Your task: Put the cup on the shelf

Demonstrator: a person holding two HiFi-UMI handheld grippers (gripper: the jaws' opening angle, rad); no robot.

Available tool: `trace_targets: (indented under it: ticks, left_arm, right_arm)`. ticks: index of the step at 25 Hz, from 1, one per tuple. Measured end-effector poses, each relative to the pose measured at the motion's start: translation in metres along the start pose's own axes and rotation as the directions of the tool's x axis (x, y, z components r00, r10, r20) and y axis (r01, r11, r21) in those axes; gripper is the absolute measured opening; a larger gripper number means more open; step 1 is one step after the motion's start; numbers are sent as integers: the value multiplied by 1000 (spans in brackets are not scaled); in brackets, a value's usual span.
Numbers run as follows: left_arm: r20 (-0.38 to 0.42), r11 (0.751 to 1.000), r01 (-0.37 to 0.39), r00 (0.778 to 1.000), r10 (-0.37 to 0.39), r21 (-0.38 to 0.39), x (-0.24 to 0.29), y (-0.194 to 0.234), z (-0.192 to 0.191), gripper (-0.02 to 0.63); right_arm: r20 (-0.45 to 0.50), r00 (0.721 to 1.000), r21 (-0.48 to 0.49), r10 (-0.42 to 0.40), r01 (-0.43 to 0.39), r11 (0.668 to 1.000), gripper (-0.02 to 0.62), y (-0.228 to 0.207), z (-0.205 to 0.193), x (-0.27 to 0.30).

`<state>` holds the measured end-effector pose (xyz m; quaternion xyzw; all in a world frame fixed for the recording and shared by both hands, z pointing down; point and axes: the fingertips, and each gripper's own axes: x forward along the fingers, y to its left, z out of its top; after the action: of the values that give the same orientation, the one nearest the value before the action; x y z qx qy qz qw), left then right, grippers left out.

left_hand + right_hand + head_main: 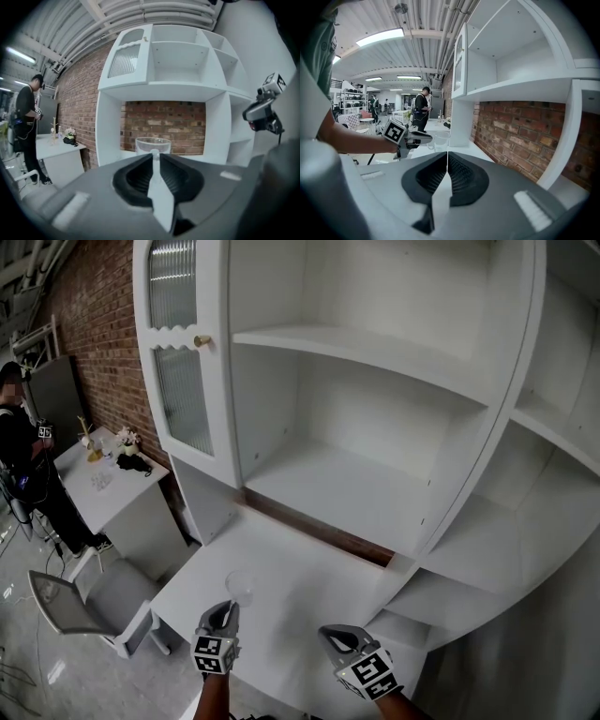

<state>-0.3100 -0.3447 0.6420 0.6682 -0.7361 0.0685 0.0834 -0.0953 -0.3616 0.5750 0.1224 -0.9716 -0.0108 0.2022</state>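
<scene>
While left gripper (228, 607) and right gripper (329, 633) are hovering pinched shut, empty, the clear upright glass cup (241, 584) lower-centre is nearly vanishing against the flat white cabinet counter (309, 598).

No readable text, labels, brands or numbers anywhere.

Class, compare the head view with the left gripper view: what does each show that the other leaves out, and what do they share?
Only the head view: the marker cube on the left tool, and the shelf boards seen from above.
Only the left gripper view: the ceiling pipes and a lit ceiling lamp.
Both: the clear cup, the white shelf unit, the right tool, the brick wall, and a person by the side table.
</scene>
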Motion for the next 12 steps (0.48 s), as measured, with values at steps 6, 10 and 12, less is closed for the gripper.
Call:
trace_targets:
  ticks: [6,10,12]
  left_arm:
    - [45,1000,18,999,-19,18,-8,-5,41,40]
    - [66,999,32,997,-33,25,-12,-8,63,40]
    - [74,999,44,996,-45,24,-13,-11,73,40]
  right_arm:
    - [24,1000,1,-13,13,1000,11,-1,8,-7]
    - [34,999,1,-17,17,1000,11,0,12,-11]
    - [42,999,-1,-19,20,1000,11,-1,15,-14]
